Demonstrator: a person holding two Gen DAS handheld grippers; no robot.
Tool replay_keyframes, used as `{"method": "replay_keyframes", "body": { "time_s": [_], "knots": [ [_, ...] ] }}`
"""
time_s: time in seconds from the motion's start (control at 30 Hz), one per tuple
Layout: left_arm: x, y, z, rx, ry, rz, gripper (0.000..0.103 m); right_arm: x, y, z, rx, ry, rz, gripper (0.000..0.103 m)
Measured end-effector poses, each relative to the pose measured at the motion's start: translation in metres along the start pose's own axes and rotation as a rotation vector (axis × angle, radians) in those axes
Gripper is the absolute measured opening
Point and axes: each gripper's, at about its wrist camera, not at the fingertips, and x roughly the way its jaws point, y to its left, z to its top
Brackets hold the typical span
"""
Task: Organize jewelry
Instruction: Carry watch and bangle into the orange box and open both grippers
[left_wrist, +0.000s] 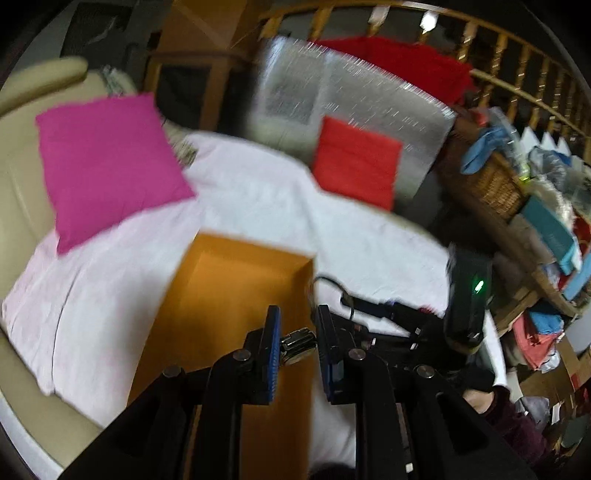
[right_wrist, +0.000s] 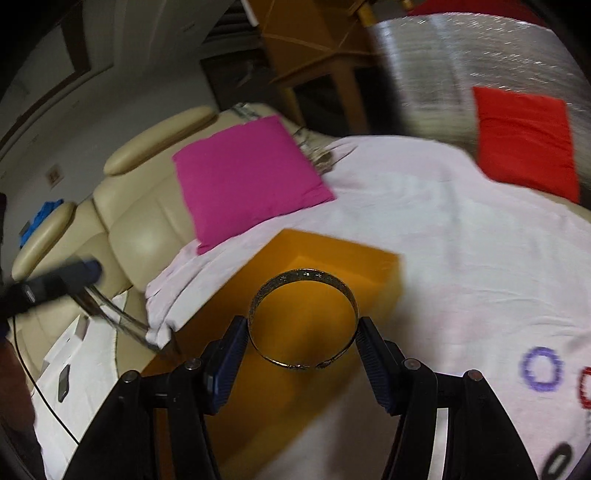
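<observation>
An open orange box (left_wrist: 236, 295) lies on a white sheet (left_wrist: 258, 192); it also shows in the right wrist view (right_wrist: 314, 273). My left gripper (left_wrist: 295, 336) is shut on a silver metal watch band (left_wrist: 298, 345) and holds it over the box's right wall. My right gripper (right_wrist: 303, 332) is shut on a gold bangle (right_wrist: 303, 319), pinched across its width, above the box. The right gripper's body (left_wrist: 465, 299) shows in the left view. A purple bead bracelet (right_wrist: 541, 369), a red one (right_wrist: 585, 387) and a dark ring (right_wrist: 559, 459) lie on the sheet at right.
A pink cushion (left_wrist: 107, 162) and a red cushion (left_wrist: 356, 162) lie on the sheet. A beige leather sofa (right_wrist: 122, 229) is at left. A silver foil board (left_wrist: 354, 107), a wicker basket (left_wrist: 491, 181) and piled clothes stand at the back right.
</observation>
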Motion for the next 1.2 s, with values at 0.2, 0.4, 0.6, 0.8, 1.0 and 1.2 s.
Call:
{"method": "replay_keyframes", "body": {
  "time_s": [0.2, 0.4, 0.6, 0.8, 1.0, 1.2],
  "knots": [
    [0.05, 0.025, -0.03, -0.037, 0.143, 0.069, 0.02, 0.048, 0.01, -0.013, -0.007, 0.067, -0.039, 0.065],
    [0.06, 0.029, -0.037, -0.011, 0.165, 0.188, 0.021, 0.046, -0.007, -0.011, 0.05, 0.006, -0.06, 0.072],
    [0.055, -0.007, -0.037, 0.078, 0.147, 0.166, 0.035, 0.014, -0.039, -0.009, 0.145, -0.05, -0.112, 0.076],
    [0.062, -0.06, -0.043, 0.169, 0.141, 0.093, 0.046, -0.025, -0.075, -0.018, 0.17, -0.016, -0.241, 0.076],
    [0.079, -0.104, -0.054, 0.226, 0.18, 0.044, 0.047, -0.077, -0.119, -0.028, 0.248, -0.015, -0.331, 0.076],
    [0.095, -0.147, -0.068, 0.287, 0.226, 0.0, 0.049, -0.127, -0.159, -0.042, 0.318, -0.028, -0.409, 0.076]
  ]
}}
